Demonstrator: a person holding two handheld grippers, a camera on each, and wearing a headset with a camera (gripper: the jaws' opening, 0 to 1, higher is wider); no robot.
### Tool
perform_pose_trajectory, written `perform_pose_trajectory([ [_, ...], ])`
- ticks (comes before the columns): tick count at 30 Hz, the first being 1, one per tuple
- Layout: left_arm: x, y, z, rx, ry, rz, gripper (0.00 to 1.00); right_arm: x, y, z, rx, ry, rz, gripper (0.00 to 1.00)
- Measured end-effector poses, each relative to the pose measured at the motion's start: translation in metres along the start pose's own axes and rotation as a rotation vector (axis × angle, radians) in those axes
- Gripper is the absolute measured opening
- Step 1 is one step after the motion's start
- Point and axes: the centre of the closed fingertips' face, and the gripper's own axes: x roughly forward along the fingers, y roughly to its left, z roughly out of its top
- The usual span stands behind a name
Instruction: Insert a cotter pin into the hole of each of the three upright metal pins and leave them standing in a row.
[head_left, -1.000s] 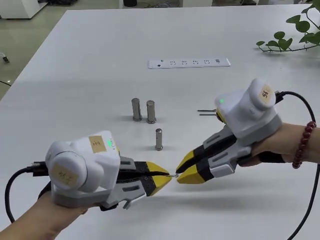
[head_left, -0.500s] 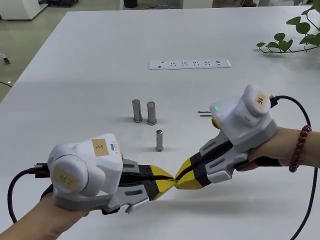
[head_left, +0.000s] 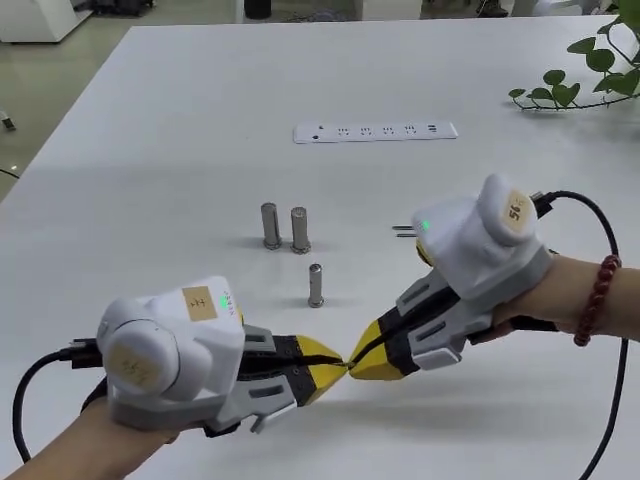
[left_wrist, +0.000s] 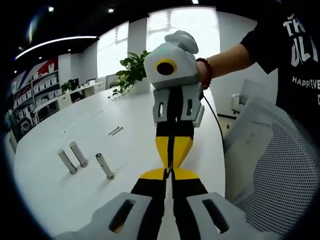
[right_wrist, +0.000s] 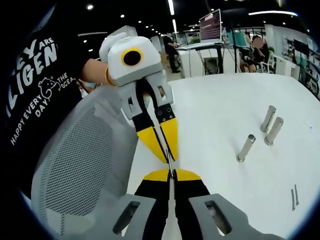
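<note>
Three upright metal pins stand on the white table: two side by side (head_left: 270, 225) (head_left: 299, 229) and a shorter one (head_left: 316, 285) in front. My left gripper (head_left: 335, 368) and right gripper (head_left: 364, 362) meet tip to tip near the table's front edge, both shut. A thin cotter pin (right_wrist: 169, 162) runs between their yellow tips; it is also a small glint in the left gripper view (left_wrist: 169, 170). Two more cotter pins (head_left: 405, 230) lie to the right of the metal pins, partly hidden behind my right gripper.
A white power strip (head_left: 375, 131) lies farther back on the table (head_left: 180, 120). A leafy plant (head_left: 590, 75) reaches in at the far right. A mesh chair back (right_wrist: 85, 160) stands behind the front edge. Cables trail from both grippers.
My right gripper has come down and to the left and shut, so its tips now touch the left gripper's. The left gripper has barely moved. The metal pins stand as before.
</note>
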Motion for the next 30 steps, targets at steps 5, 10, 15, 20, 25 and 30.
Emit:
perform_pose_trajectory([
  [5,0.002,0.006,-0.001,-0.038,0.005,0.018,0.02,0.0,-0.003,-0.001,-0.046,0.032,-0.019,0.0],
  [10,0.005,0.009,-0.004,-0.05,0.012,0.035,0.02,0.0,-0.007,-0.003,-0.086,0.064,-0.031,0.0],
  [15,0.007,0.017,-0.008,-0.086,0.006,0.073,0.05,-0.006,-0.015,-0.001,-0.097,0.066,-0.043,0.0],
  [20,0.007,0.026,-0.007,-0.127,-0.02,0.114,0.11,-0.013,-0.025,0.0,-0.091,0.066,-0.066,0.0],
  [25,0.003,0.042,-0.011,-0.139,-0.019,0.183,0.17,-0.016,-0.035,-0.001,-0.079,0.093,-0.096,0.0],
  [30,-0.001,0.053,-0.002,-0.121,-0.06,0.24,0.18,-0.018,-0.049,-0.002,-0.073,0.128,-0.132,0.0],
])
